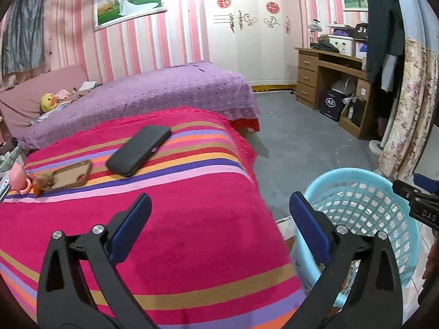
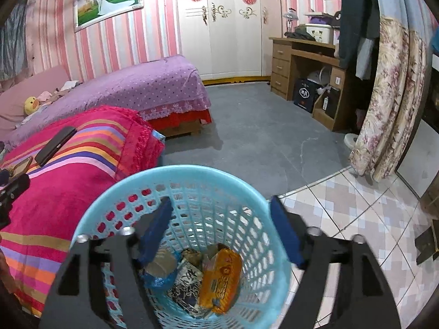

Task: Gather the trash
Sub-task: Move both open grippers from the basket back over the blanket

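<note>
1. The crumpled orange, blue and printed wrappers [image 2: 203, 277] lie at the bottom of the pale blue plastic lattice basket [image 2: 192, 172], directly under my right gripper [image 2: 219, 227].
2. I judge the drop done; next I need more trash.
3. My right gripper hangs spread and empty above the basket.
4. My left gripper [image 1: 219, 213], spread and empty, hovers over the striped pink blanket [image 1: 192, 246], with the basket to its right.

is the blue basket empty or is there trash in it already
Not empty. The right wrist view looks down into the blue basket and shows an orange packet and other wrappers at its bottom, well below the rim.
</note>
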Demonstrator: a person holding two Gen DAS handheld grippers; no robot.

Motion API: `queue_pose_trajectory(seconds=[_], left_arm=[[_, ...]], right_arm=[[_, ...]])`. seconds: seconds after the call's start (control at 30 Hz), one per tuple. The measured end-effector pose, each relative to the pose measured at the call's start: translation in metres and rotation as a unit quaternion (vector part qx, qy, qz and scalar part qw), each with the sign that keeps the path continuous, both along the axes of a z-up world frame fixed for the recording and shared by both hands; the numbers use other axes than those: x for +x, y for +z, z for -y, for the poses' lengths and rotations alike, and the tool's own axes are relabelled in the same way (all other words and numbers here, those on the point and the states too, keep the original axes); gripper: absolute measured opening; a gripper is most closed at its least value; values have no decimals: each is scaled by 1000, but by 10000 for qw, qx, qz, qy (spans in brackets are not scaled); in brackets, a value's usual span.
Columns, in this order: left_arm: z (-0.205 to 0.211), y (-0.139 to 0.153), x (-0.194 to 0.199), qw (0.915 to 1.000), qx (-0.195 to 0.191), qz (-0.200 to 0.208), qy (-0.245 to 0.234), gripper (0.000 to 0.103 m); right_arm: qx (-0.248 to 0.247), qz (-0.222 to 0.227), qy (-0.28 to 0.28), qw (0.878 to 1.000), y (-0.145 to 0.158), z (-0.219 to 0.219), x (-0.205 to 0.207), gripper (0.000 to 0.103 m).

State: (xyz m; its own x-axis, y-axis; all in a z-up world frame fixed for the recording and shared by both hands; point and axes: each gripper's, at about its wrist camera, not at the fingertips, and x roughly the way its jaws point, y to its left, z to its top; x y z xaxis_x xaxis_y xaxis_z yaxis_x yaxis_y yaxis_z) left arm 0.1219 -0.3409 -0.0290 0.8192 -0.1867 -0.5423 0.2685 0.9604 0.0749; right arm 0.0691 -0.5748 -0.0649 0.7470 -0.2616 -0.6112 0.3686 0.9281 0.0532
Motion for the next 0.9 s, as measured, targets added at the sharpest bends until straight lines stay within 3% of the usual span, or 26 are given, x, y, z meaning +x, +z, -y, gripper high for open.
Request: queue_pose_trajectory(seconds=[0.3, 0.63, 0.9], left_arm=[[-48, 11, 14, 9996, 74, 138, 254, 97], [-108, 17, 32, 9984, 275, 261, 425, 97], [-162, 20, 45, 9973, 230, 367, 592, 97]], right_arm=[[-55, 217, -64, 9997, 12, -29, 20, 94], [-166, 292, 174, 9993, 17, -79, 53, 94], [19, 387, 265, 9989, 20, -109, 69, 96]])
